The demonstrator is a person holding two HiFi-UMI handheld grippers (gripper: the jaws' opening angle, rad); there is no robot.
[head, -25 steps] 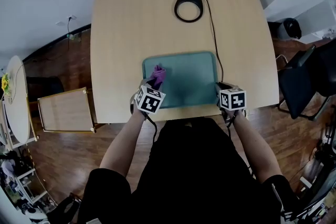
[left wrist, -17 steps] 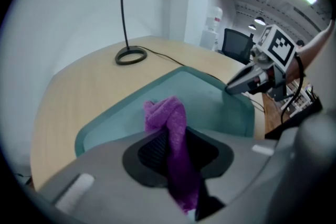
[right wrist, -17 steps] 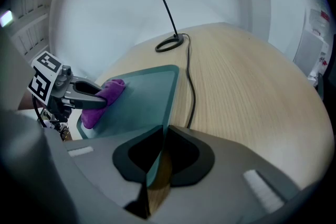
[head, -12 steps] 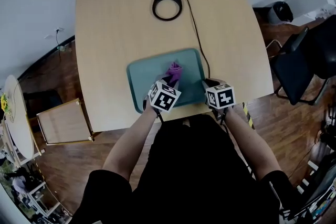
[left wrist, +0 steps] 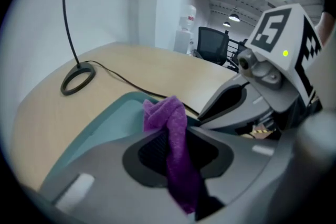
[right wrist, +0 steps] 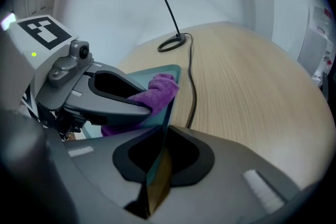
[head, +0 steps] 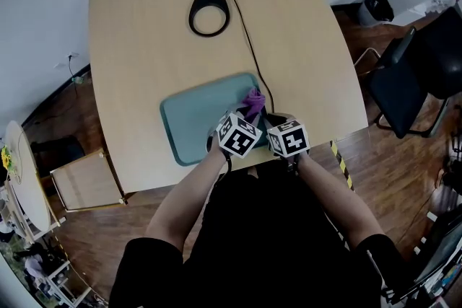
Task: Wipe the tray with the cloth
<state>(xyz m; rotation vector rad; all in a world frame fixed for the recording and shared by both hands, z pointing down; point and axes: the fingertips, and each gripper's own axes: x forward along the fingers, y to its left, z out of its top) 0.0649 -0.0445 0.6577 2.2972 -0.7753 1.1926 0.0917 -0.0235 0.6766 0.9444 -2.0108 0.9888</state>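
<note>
Tray [head: 177,128]: teal with rounded corners, lying flat on the tabletop [head: 310,47]. Its near rim runs just inside the tabletop's near edge.
Cloth [head: 253,103]: purple and bunched, sticking out past the fingers at the tray's far right corner, just inside the rim.
Left gripper [left wrist: 176,150]: fingers pinching the cloth, which hangs as a strip between them. It points steeply down over the right part of the tray.
Right gripper [right wrist: 157,165]: fingers pressed onto the tray's right rim, which is seen edge-on between them.
Spacing: the two grippers stand just beside each other at the tray's near right corner.
Cable [head: 249,47]: black, running from the lamp base [head: 208,11] toward the near right. It passes just beside the tray's far right corner and right rim.
Open room, tray: the left and middle of the tray floor show bare, out to the left rim.
Open room, tabletop: plain wood lies between the tray's far rim and the lamp base. A broad strip also runs from the cable to the right edge.
Beyond the edge: a dark chair [head: 404,83] stands on the floor to the right, well apart from the tray.
</note>
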